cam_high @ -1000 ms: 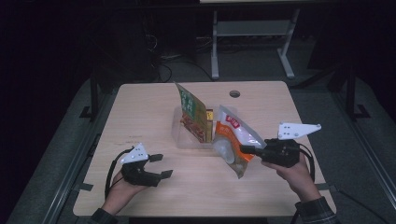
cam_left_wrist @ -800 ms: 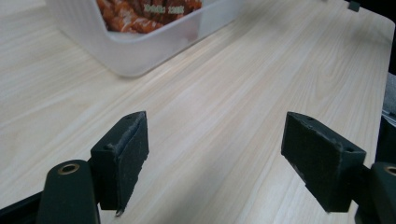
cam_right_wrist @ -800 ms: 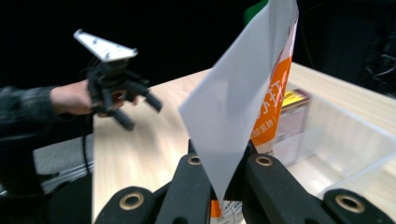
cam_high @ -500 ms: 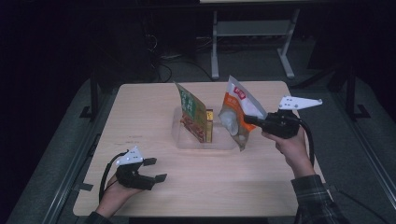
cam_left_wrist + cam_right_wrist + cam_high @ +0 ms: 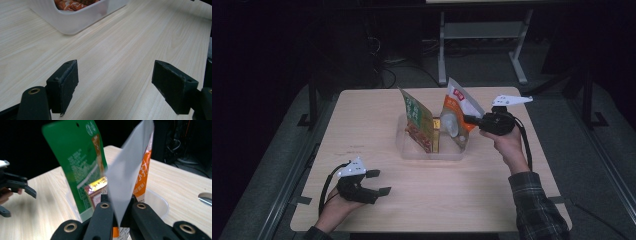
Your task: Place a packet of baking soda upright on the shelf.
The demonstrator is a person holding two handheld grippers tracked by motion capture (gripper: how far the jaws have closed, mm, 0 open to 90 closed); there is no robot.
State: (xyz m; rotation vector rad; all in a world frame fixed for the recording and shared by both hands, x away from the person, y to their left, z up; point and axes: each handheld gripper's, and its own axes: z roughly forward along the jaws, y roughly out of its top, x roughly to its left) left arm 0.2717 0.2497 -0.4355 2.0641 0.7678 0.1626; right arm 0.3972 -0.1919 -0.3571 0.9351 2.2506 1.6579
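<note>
Two claws, right claw [image 5: 470, 119] pinching orange pouch [image 5: 455, 116], left claw [image 5: 378, 182] wide open

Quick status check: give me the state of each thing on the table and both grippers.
Bin: upright on the table, open-topped.
Green pouch: standing on edge in the bin, leaning.
Small box: in the bin, between the pouches.
Orange pouch: upright, lower end in the bin, clamped.
Right gripper: shut on the orange pouch.
Left gripper: open, empty, low over the table.
</note>
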